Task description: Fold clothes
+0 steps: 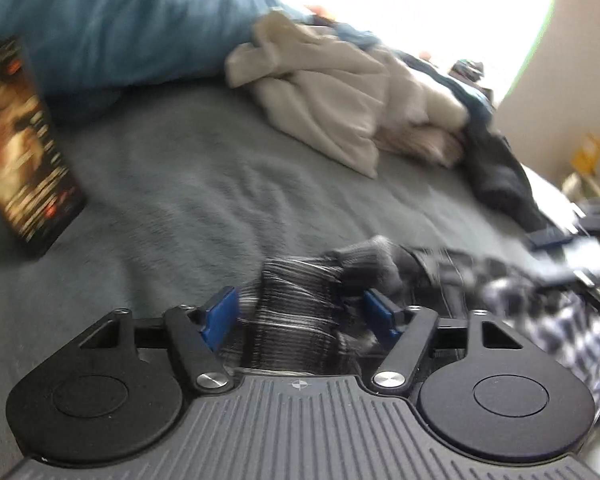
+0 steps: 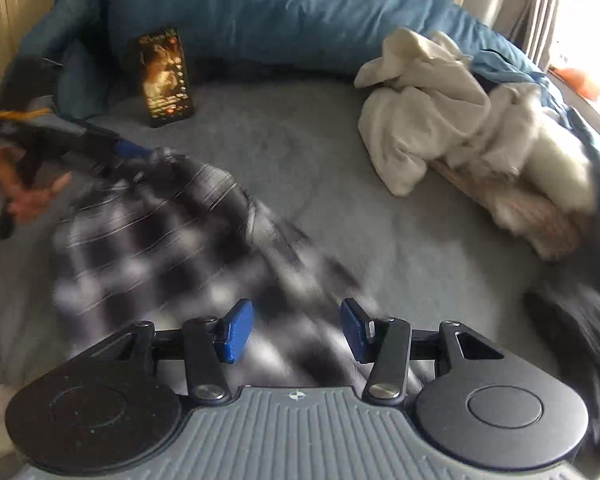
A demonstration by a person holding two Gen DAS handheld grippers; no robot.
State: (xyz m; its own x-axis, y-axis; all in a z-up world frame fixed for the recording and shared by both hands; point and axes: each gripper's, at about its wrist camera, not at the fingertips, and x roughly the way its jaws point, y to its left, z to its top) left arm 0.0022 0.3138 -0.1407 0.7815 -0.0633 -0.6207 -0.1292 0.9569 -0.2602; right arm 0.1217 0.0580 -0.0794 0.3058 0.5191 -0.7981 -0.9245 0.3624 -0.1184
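Note:
A black, grey and white plaid shirt lies spread and blurred on the grey bed cover. My right gripper hovers over the shirt's near edge, its blue pads apart and nothing pressed between them. In the right wrist view my left gripper sits at the shirt's far left corner, held by a hand. In the left wrist view a bunched part of the shirt lies between the left gripper's spread blue pads; they do not clearly press on it.
A heap of cream clothes lies at the right on the bed, a dark garment nearer the right edge. A lit phone leans against the blue duvet at the back. A bright window lies beyond the heap.

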